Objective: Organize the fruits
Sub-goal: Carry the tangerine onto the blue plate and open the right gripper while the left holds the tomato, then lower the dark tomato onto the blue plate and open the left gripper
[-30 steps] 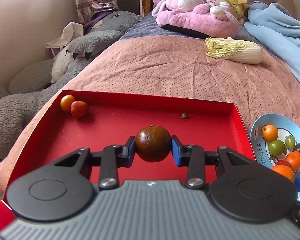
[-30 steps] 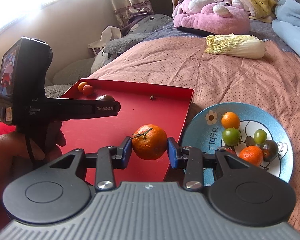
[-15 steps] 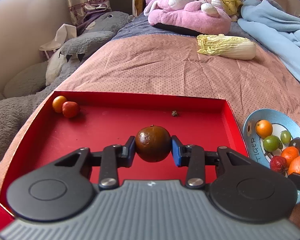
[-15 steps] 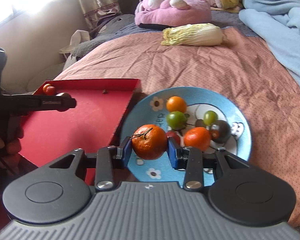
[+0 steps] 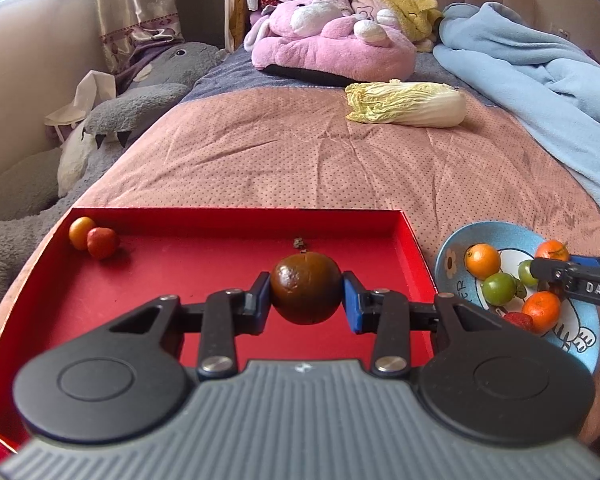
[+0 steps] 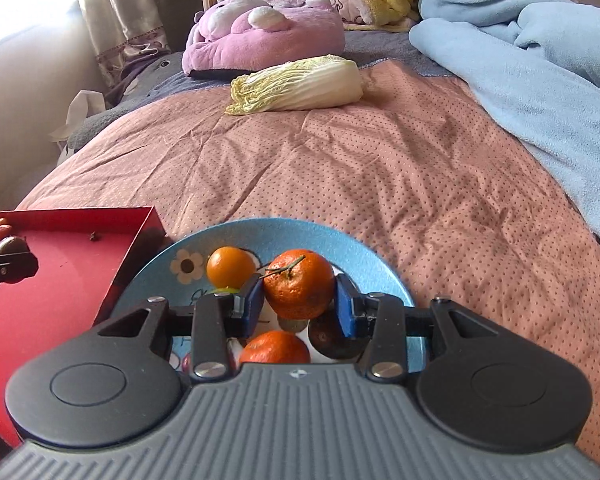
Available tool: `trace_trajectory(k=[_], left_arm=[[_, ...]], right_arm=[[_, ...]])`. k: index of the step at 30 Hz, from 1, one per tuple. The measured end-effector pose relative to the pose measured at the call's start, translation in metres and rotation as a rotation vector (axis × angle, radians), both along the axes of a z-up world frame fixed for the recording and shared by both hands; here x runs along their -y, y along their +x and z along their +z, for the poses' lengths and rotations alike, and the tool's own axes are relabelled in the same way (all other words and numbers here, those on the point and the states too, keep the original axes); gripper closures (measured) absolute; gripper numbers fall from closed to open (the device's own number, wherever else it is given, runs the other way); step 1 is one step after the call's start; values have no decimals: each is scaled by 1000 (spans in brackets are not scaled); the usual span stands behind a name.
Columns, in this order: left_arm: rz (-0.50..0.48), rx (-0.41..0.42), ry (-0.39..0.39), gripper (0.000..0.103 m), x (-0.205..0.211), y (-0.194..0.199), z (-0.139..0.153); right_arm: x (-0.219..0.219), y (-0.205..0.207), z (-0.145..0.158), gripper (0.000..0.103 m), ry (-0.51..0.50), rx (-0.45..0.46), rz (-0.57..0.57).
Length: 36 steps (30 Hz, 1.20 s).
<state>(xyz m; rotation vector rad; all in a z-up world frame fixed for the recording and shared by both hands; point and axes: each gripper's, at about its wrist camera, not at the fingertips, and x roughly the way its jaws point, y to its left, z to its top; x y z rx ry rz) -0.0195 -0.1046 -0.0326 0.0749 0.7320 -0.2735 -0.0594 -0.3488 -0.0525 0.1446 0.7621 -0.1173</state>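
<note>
My left gripper (image 5: 305,298) is shut on a dark brown round fruit (image 5: 305,287) and holds it over the red tray (image 5: 188,276). An orange fruit (image 5: 80,232) and a red one (image 5: 102,242) lie in the tray's far left corner. My right gripper (image 6: 298,300) is shut on a stemmed tangerine (image 6: 298,283) above the blue plate (image 6: 364,258). On that plate lie an orange fruit (image 6: 230,267), another tangerine (image 6: 276,347), a dark fruit (image 6: 326,338) and green ones (image 5: 499,288). The right gripper's finger (image 5: 572,276) reaches over the plate in the left wrist view.
Tray and plate rest side by side on a pink dotted bedspread (image 6: 380,168). A napa cabbage (image 6: 296,85) lies further back. Pink plush toys (image 5: 332,44) sit at the head of the bed, a blue blanket (image 6: 540,52) on the right, a grey plush (image 5: 140,96) on the left.
My right gripper has carried the tangerine rightward from over the red tray to above the blue plate and come lower. The left gripper stays over the tray with the brown fruit.
</note>
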Motion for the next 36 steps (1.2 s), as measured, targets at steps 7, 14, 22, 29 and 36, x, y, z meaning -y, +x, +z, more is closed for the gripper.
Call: trace_trajectory(k=[7,14,22,29,36], left_arm=[[-65,21,-16,63,15,-5,7],[-182,17,-71,63,56,-24,15],[-265,-33,-73,63,96,-32,-3],[-327,-68,-68,62,101,-32,-14],[-357,-25,-89,40,100,-42,-3]], right_arm=[[11,-4,8,28,17,35,-39],[8,-50,27,28,15,78,-32],[11,-87,44,25,-20,64,-19],[9,-104,45,23,-44,21,-9],[-1,-112,43,18,-64,-16,26]])
